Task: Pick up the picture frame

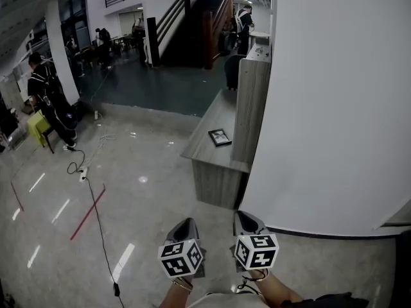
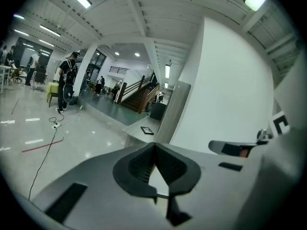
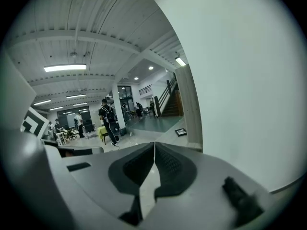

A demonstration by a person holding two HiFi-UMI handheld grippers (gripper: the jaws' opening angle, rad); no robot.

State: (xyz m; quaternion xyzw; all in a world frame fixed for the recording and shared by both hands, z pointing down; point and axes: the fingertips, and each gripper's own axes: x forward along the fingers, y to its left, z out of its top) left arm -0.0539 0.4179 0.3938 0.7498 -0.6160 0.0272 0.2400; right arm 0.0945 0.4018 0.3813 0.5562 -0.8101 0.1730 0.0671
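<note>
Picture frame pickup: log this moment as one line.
stage: frame not yet reached | picture frame: flat on desk, untouched | left tongs: shut, empty | right tongs: shut, empty

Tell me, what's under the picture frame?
The frame lies flat on a grey table, beside a tall wooden panel. The bit of table right beneath it is covered, so anything tucked there cannot be seen.

Premises are presenting as a large open-plan hall of an office or public building. A polished floor (image 1: 148, 191) is running to a dark raised platform (image 1: 167, 85), where 1 staircase (image 1: 186, 11) is rising. Strip lights (image 3: 64, 67) are burning overhead. People with backpacks (image 1: 48, 98) are standing about; tables and chairs (image 1: 96, 47) are filling the far end.
</note>
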